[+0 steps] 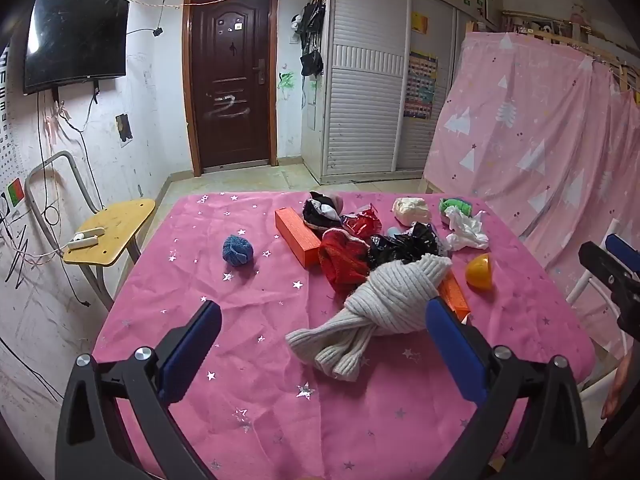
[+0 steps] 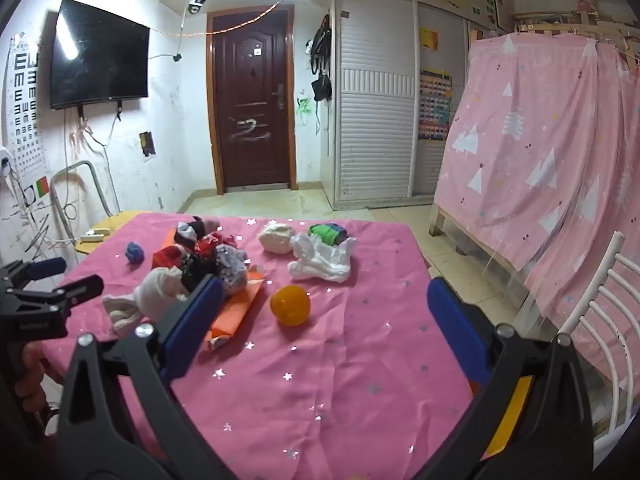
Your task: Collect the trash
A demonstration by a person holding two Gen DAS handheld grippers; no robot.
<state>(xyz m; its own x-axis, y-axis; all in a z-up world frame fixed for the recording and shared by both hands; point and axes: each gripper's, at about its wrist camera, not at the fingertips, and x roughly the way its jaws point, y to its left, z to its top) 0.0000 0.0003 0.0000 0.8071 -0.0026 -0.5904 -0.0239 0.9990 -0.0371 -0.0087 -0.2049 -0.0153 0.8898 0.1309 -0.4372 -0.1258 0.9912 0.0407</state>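
Tools (image 1: 324, 328) (image 2: 325, 308) both spread, empty, above cloth-covered table (image 1: 248, 380); possibly hollow orange shell (image 2: 290, 305) nearby.

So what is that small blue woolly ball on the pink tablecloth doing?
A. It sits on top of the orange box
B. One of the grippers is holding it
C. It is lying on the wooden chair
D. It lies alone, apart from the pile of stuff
D: the blue woolly ball lies by itself on the pink tablecloth, with bare cloth between it and the orange box at the edge of the pile.
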